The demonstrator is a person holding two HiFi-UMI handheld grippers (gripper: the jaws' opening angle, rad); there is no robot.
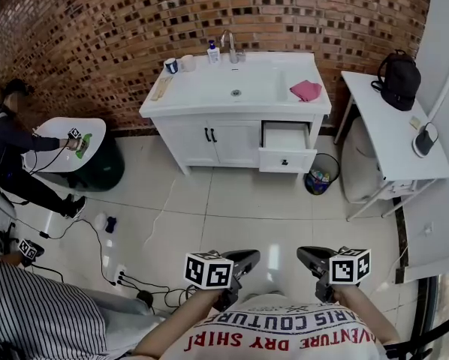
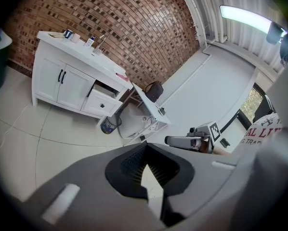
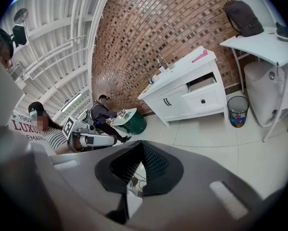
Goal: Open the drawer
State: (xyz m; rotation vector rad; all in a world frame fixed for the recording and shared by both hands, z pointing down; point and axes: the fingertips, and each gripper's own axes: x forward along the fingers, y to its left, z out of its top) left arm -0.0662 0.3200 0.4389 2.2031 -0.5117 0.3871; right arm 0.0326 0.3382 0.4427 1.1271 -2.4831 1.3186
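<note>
Brick wall (image 1: 97, 36) behind a white vanity (image 1: 209, 137). In the head view its right-hand drawer (image 1: 287, 156) already stands partly out, well apart from the person across the floor. The left tongs (image 1: 252, 256) and right tongs (image 1: 302, 255) hang low by the shirt, tipped slightly down.

Left gripper view: jaws together, nothing in them. Right gripper view: likewise pinched and empty.

To pull it further, I'd walk up, part one pair and take the dark knob (image 1: 284, 161) squarely.

At twelve o'clock, a white wooden vanity cabinet (image 1: 209, 137) with black handles (image 1: 210, 134) is backed by a red-brown brick wall (image 1: 97, 28). A pink folded cloth (image 1: 305, 90) is seen on its top, and a black fabric backpack (image 1: 399, 77) at two o'clock. Black-and-white square patterns are borne by the dark grey left gripper (image 1: 247, 258) and right gripper (image 1: 307, 255).
</note>
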